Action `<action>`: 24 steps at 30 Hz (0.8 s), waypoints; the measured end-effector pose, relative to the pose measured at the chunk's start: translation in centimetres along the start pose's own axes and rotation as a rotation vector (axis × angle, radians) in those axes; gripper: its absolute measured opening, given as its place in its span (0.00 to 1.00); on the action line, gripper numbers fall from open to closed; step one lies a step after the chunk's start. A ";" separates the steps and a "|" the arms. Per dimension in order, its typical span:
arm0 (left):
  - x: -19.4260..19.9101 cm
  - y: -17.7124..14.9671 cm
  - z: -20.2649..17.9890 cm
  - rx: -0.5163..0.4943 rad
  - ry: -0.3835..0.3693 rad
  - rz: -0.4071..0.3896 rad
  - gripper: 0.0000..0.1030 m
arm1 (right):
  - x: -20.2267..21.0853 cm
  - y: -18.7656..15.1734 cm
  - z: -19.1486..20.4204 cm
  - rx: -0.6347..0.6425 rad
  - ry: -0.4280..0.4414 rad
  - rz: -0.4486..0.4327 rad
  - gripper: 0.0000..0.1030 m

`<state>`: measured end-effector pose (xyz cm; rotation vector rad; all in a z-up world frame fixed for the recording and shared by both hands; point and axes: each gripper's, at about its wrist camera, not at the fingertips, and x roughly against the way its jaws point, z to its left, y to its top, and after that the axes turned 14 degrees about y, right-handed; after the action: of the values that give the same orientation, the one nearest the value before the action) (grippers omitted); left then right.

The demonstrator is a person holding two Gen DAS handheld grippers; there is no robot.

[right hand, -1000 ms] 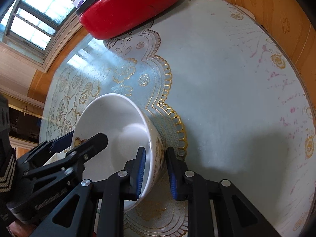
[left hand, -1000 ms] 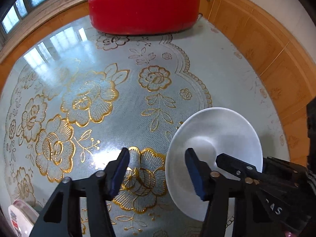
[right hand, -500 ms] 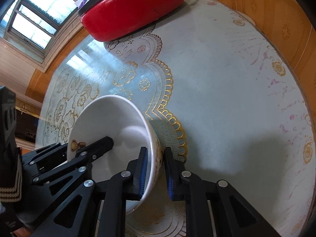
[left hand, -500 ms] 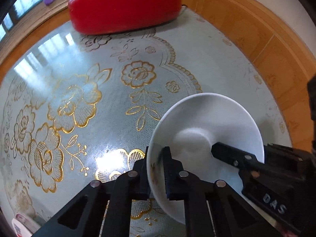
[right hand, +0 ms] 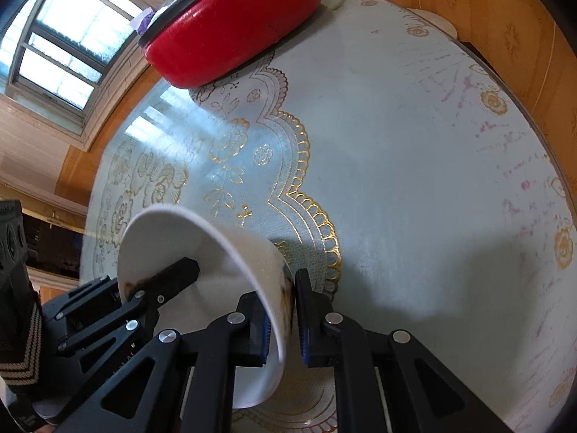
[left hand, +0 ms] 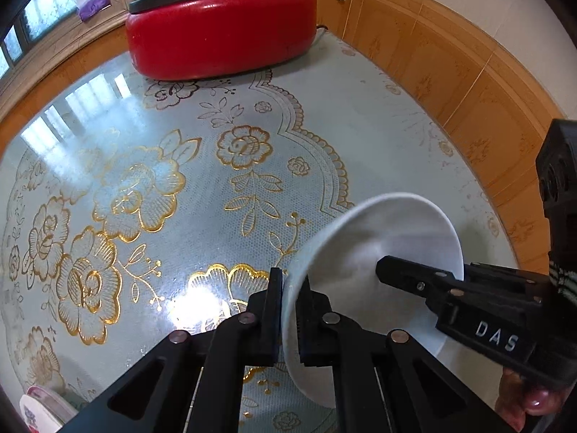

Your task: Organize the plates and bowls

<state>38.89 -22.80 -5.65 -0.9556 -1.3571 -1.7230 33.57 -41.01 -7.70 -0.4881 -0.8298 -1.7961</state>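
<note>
White porcelain fills the near field of both views: one bowl (left hand: 378, 252), held by both grippers at once and tilted above the table (left hand: 378, 115). In the left wrist view, the left gripper (left hand: 290, 310) is clamped on the bowl's near rim, one finger outside the wall and one inside. To its right, the right gripper (left hand: 479, 310) reaches in from the far side, with one of its fingers lying across the bowl's inner surface, and a fingertip of the person's hand shows at the lower right edge. This view alone shows a small white packet (left hand: 36, 411) at the lower left corner of the table.

In the right wrist view, going from left, the left gripper (right hand: 144, 299) enters beside a striped sleeve cuff (right hand: 21, 346), one finger inside the bowl (right hand: 202, 252). The right gripper (right hand: 283, 317) is clenched on the opposite rim, its blue-padded fingers pressing the wall from either side. Only this view shows a brown printed mark on the bowl's outer wall at the grip, another just inside the rim at the left, and the window (right hand: 61, 36) in full.

Count: one bowl, two grippers, one red electric pan (left hand: 220, 29) with a grey lid at the far edge of the table, one glossy pale-blue tablecloth (right hand: 396, 144) with gold flowers. I cannot tell from either view whether the bowl's base touches the cloth.
</note>
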 end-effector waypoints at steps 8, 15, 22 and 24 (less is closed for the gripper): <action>0.7 -0.6 0.7 0.022 -0.018 -0.015 0.06 | 0.7 -0.3 -0.2 -0.048 0.043 -0.014 0.11; 2.6 -1.0 1.1 0.042 -0.028 -0.056 0.07 | 2.1 -0.5 1.1 -0.039 0.064 -0.040 0.12; 6.4 -1.9 2.2 0.084 -0.047 -0.125 0.08 | 4.3 -1.0 3.8 0.006 0.091 -0.072 0.13; 7.7 -2.6 2.7 0.097 -0.054 -0.145 0.09 | 5.0 -1.6 4.8 0.024 0.101 -0.076 0.13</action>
<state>33.36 -20.43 0.44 -0.8739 -1.5637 -1.7307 30.01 -40.35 -1.60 -0.3511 -0.8077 -1.8625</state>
